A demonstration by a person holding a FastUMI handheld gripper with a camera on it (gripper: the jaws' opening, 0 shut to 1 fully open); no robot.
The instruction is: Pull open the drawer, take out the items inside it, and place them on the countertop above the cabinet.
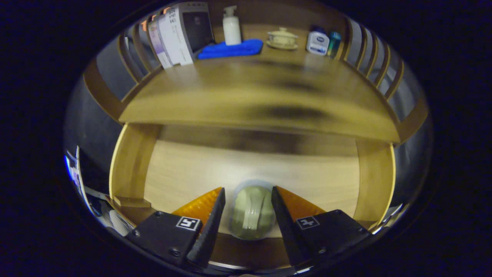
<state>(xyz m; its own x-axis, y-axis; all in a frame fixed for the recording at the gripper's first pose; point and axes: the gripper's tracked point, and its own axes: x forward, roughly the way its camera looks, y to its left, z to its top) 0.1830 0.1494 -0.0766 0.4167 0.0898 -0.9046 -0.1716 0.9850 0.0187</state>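
The gripper (248, 194) looks down into the open drawer (130, 161) of a wooden cabinet. Its two fingers (209, 215) stand apart, one on each side of a pale green rounded item (253, 211) that lies on the light drawer floor near the front wall. A narrow gap shows between each finger and the item, so the fingers bracket it but it is not clear that they press on it. The item looks like a small container under a clear cover, but the view is too soft to tell more.

Above the drawer is the countertop (261, 100), blurred and with dark shadows on it. At its far end stand several things: a row of upright books (178, 34), a folded blue cloth (230, 49) with a white pump bottle (231, 26) just behind it, a cream lidded cup on a saucer (283, 38), a white jar with a dark lid (317, 41), and a teal can (334, 43) beside that jar. Wooden slatted rails (371, 50) rise along both sides of the countertop.
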